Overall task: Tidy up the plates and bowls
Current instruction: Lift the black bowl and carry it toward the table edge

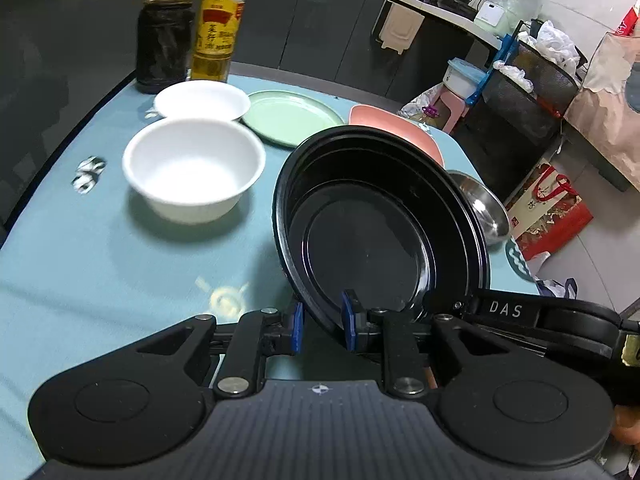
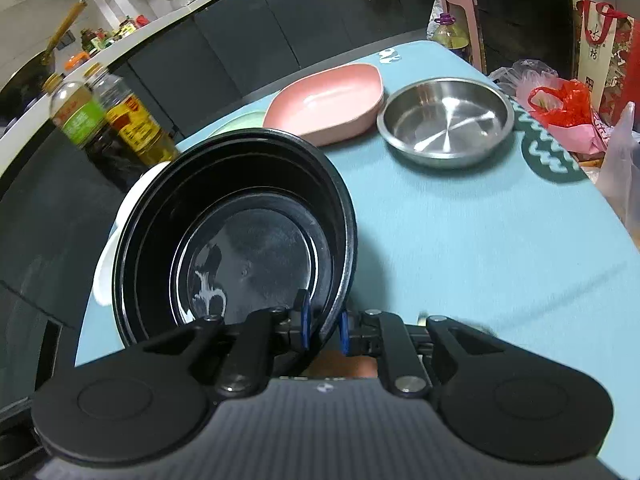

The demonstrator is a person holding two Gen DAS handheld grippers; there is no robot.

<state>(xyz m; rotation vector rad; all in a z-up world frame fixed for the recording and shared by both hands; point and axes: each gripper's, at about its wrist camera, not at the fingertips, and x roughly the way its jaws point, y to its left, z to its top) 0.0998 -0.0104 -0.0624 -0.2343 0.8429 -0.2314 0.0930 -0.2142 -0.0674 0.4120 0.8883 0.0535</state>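
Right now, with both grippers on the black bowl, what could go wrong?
1. The black bowl is tilted and pinched only at its thin rim by the left gripper and the right gripper; it could slip or twist.
2. The white bowl sits close beside it; a swing could knock it.
3. The steel bowl and pink dish lie just beyond, leaving little room to set down.

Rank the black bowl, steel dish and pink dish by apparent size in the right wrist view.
1. black bowl, largest, but nearest the camera, so unsure.
2-3. pink dish and steel dish look alike.
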